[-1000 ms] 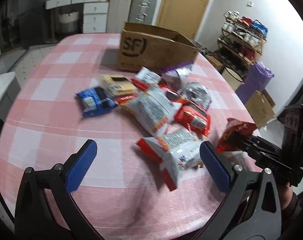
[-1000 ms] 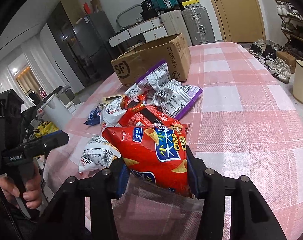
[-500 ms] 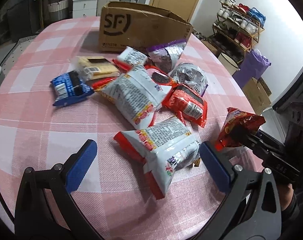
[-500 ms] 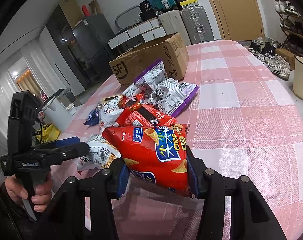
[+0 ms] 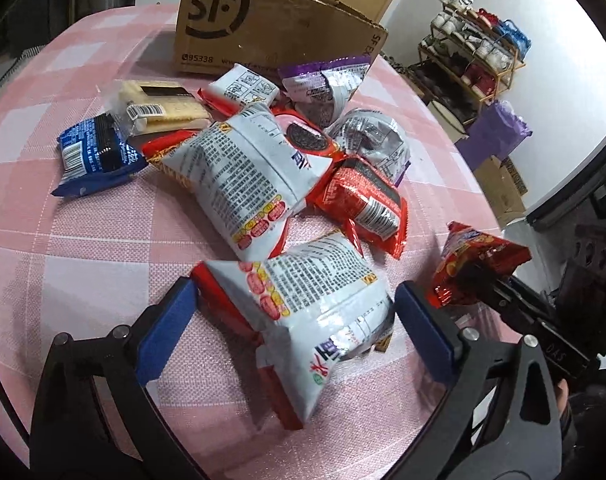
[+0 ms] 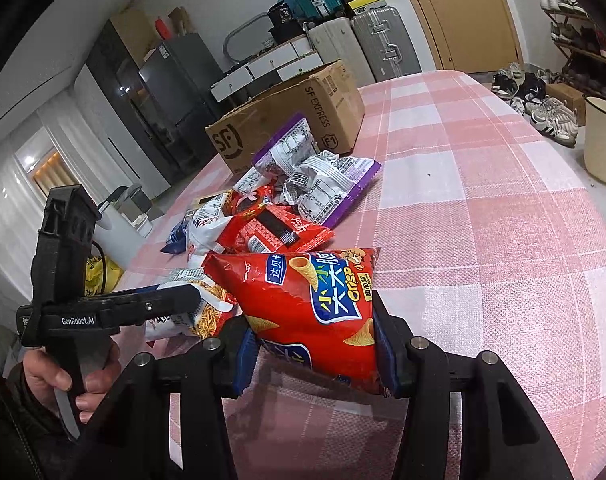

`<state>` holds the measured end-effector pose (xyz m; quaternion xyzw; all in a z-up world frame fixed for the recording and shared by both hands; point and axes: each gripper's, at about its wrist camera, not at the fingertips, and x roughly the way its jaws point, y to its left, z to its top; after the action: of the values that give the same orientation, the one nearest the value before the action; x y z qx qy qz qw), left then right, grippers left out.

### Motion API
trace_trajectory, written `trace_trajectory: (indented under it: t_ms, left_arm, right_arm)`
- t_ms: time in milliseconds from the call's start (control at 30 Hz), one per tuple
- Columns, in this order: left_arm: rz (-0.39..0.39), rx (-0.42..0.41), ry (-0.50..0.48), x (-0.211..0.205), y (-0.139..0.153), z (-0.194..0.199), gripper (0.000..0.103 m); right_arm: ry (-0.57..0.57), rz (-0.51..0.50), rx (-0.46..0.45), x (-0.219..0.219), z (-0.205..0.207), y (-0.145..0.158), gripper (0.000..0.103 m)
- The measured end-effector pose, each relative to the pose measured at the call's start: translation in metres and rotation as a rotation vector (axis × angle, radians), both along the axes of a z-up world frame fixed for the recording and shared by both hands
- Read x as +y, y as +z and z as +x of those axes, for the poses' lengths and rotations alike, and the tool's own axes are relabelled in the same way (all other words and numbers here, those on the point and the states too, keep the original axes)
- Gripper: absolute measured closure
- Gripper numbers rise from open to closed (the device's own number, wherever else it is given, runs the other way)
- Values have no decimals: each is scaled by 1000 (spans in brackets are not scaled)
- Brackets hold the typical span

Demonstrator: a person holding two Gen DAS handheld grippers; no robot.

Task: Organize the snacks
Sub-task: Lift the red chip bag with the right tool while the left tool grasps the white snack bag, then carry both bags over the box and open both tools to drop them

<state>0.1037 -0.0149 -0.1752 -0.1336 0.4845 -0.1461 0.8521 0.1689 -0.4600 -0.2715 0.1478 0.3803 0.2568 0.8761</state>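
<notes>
Several snack packets lie piled on a pink checked table [image 5: 83, 248], in front of a brown cardboard box [image 5: 263, 28]. My left gripper [image 5: 293, 286] hangs low over the nearest packet, a white and red noodle snack bag [image 5: 311, 304]. Its jaws are closing with the bag between the blue pads, which stand close to its edges without visibly squeezing it. My right gripper [image 6: 313, 320] is shut on a red crisp bag [image 6: 315, 300] and holds it just above the table's near edge. The left wrist view shows that red crisp bag [image 5: 479, 256] to the right of the noodle bag.
In the pile are a blue packet [image 5: 95, 152], yellow biscuits [image 5: 159, 108], a purple bag [image 5: 327, 88], a red bag [image 5: 363, 200] and a large white bag [image 5: 247, 176]. A shoe rack [image 5: 475, 52] and a bin [image 6: 603, 140] stand on the floor beyond the table.
My left gripper has come down and forward onto the pile, so the nearest white bag now lies between its fingers, which have narrowed a little. The right gripper has kept still with the red bag.
</notes>
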Motion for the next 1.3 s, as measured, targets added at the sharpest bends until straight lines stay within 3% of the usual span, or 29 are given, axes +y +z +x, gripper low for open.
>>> trace_trajectory:
  t_ms: [167, 267, 400, 1300]
  left_arm:
    - [-41, -7, -25, 0, 0, 1, 24]
    - [-6, -12, -64, -9, 3, -3, 41]
    - [-1, -22, -72, -10, 5, -7, 50]
    - [5, -139, -53, 20, 48, -50, 53]
  right_arm:
    - [-2, 5, 1, -2, 0, -2, 54]
    - [0, 4, 3, -2, 0, -2, 54]
    - [3, -1, -2, -1, -1, 1, 54]
    - [40, -24, -82, 17, -17, 40, 54]
